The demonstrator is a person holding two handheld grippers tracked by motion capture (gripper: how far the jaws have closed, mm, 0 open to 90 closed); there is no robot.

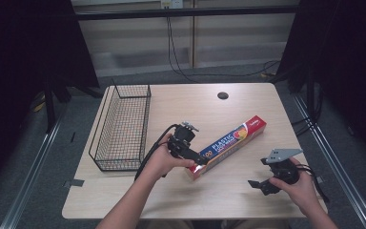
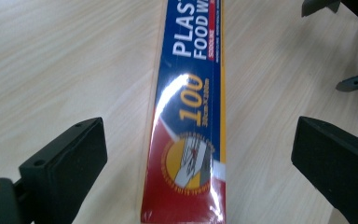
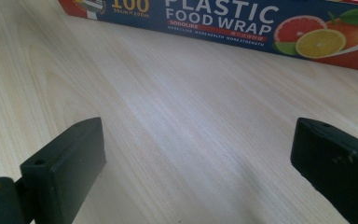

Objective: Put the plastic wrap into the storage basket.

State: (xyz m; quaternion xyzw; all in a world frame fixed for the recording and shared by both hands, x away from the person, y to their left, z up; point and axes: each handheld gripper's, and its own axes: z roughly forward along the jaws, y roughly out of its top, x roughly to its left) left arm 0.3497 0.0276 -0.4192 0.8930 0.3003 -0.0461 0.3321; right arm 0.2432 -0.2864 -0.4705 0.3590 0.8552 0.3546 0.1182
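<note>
Pale wood-grain laminate is covering the rectangular table, which is carrying a black wire-mesh basket along its left side. A long blue-and-red cardboard box of plastic food wrap is lying flat and diagonal near the table's middle, apart from the basket.

The left gripper is standing released, its jaws spread wide on either side of the box's near end, neither pad touching yet. The right gripper is also gaping, hovering over bare table just beside the box and holding nothing.

The step in hand is probably a grasp of the box. To do it well, the person should be centring the narrow box between the jaws, keeping them square to its long sides, then closing gently so the thin card is not crushing.
</note>
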